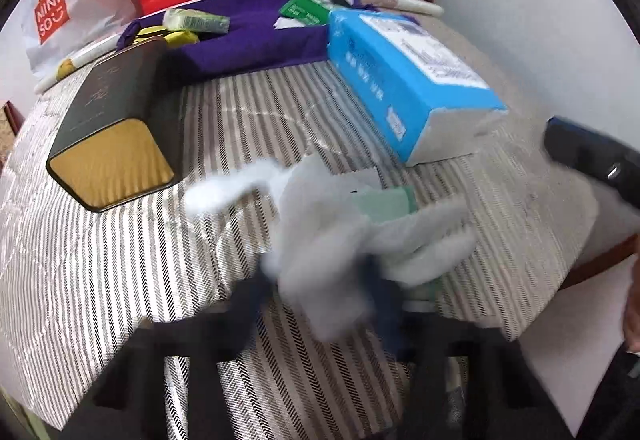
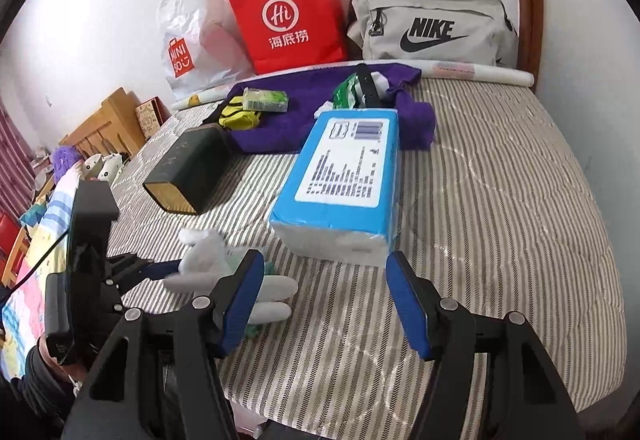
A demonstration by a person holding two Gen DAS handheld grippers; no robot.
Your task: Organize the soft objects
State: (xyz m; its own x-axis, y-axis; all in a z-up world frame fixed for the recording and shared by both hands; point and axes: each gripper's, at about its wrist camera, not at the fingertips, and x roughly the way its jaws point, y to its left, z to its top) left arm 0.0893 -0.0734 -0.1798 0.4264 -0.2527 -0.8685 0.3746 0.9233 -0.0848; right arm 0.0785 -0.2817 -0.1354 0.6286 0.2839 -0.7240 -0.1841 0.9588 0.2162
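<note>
Grey plush toy (image 1: 320, 236) lies on the striped bed (image 1: 120, 260), pinched in your left tool (image 1: 320, 280); your right tool (image 2: 324, 300) gapes empty

You have a grey-and-white striped mattress (image 2: 500, 199), a blue tissue pack (image 2: 344, 175), a purple cloth (image 2: 280, 131), a red bag (image 2: 288, 15), a black-and-gold box (image 2: 188, 167), and pale grey gloves (image 1: 340, 232).

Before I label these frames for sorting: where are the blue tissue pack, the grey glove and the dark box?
blue tissue pack (image 2: 344, 167): right wrist view, white label.
grey glove (image 1: 320, 240): left wrist view, bunched palm.
dark box (image 1: 112, 159): left wrist view, gold end.
</note>
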